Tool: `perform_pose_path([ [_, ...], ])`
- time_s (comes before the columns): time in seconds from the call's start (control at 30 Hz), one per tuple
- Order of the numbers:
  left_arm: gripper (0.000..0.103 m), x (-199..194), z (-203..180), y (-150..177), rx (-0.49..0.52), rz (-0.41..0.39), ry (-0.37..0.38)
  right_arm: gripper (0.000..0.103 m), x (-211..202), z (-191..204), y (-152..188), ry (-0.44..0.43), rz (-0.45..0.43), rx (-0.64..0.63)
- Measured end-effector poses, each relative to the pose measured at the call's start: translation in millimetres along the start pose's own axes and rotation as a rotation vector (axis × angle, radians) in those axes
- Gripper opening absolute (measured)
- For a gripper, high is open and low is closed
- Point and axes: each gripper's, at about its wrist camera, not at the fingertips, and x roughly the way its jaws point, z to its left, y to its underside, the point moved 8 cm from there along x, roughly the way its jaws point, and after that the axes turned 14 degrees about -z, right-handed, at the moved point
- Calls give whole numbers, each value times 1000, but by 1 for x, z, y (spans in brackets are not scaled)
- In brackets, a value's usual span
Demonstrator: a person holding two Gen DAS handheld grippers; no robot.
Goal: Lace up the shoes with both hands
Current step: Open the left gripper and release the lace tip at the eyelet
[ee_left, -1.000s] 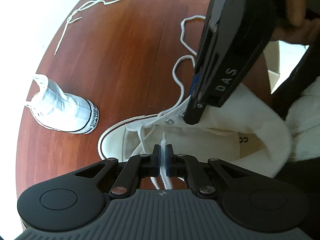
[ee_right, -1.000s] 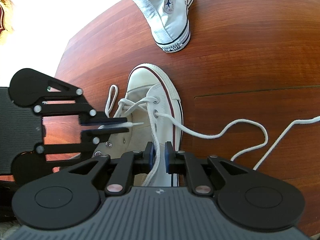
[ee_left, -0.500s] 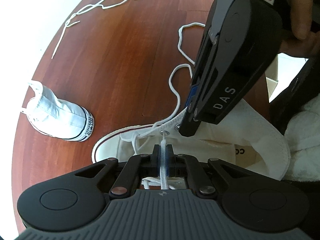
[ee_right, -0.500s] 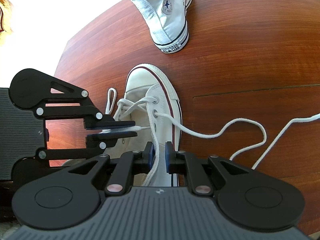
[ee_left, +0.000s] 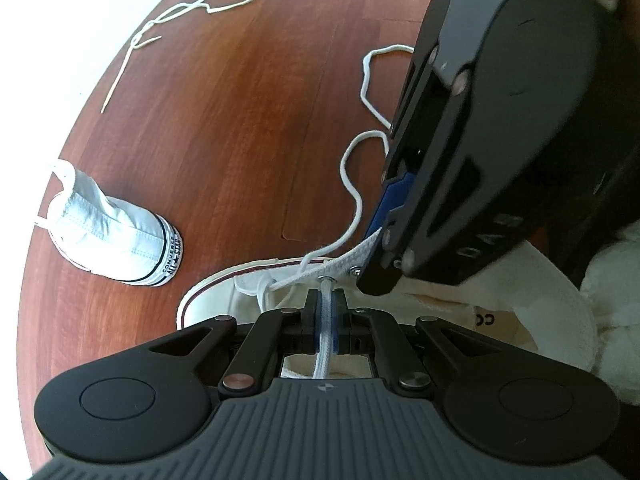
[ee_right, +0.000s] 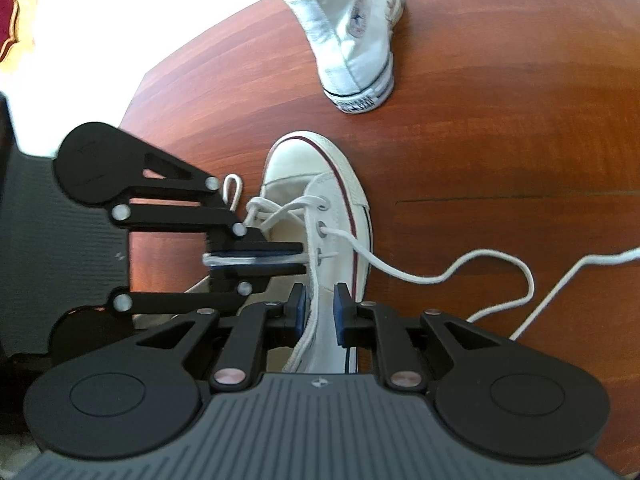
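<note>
A white high-top shoe (ee_right: 320, 168) lies on the wooden table (ee_left: 240, 120), its toe pointing away from me. My left gripper (ee_left: 325, 312) is shut on the lace end (ee_left: 324, 336), whose clear tip meets a metal eyelet (ee_left: 326, 279). The right wrist view shows that same left gripper (ee_right: 298, 257) coming in from the left, up against the eyelet flap (ee_right: 320, 240). The jaws of my right gripper (ee_right: 319, 308) are opening. The flap's edge runs between them and the pads stand slightly off it. The long free lace (ee_right: 480, 260) trails away to the right.
A second white high-top (ee_left: 120, 232) (ee_right: 352, 40) stands farther back on the table. A spare lace (ee_left: 192, 4) lies loose near the far edge. A person's hand and a white fleece sleeve (ee_left: 612, 280) are at the right.
My right gripper has lifted and its jaws have widened off the flap. My left gripper has carried the lace tip right up to the eyelet.
</note>
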Motion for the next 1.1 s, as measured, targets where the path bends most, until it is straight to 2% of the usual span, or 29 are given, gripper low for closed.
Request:
perform_pose_path([
  [0.07, 9, 0, 1, 0, -20, 2, -7, 24, -2, 7, -3, -8, -9, -37],
  [0.13, 15, -1, 1, 0, -33, 2, -8, 25, -4, 13, -7, -12, -18, -72],
  [0.2, 27, -2, 2, -1, -53, -4, -17, 25, -6, 18, -14, -11, -22, -98],
  [0.3, 36, -4, 3, -2, -71, -8, -29, 25, -12, 27, -28, -1, -30, -138],
  [0.43, 43, -10, 4, -3, -96, -11, -42, 25, -26, 33, -44, -3, -45, -156],
  [0.5, 47, -18, 8, -4, -148, -17, -50, 25, -33, 34, -47, 3, -49, -170],
  [0.6, 48, -32, 16, -4, -244, -30, -73, 25, -42, 34, -53, 10, -51, -186],
  [0.9, 51, -68, 27, 4, -571, -48, -156, 25, -30, 35, -56, 2, -18, -224],
  [1.1, 51, -77, 25, 15, -690, -28, -209, 25, -23, 45, -57, -27, 19, -271],
])
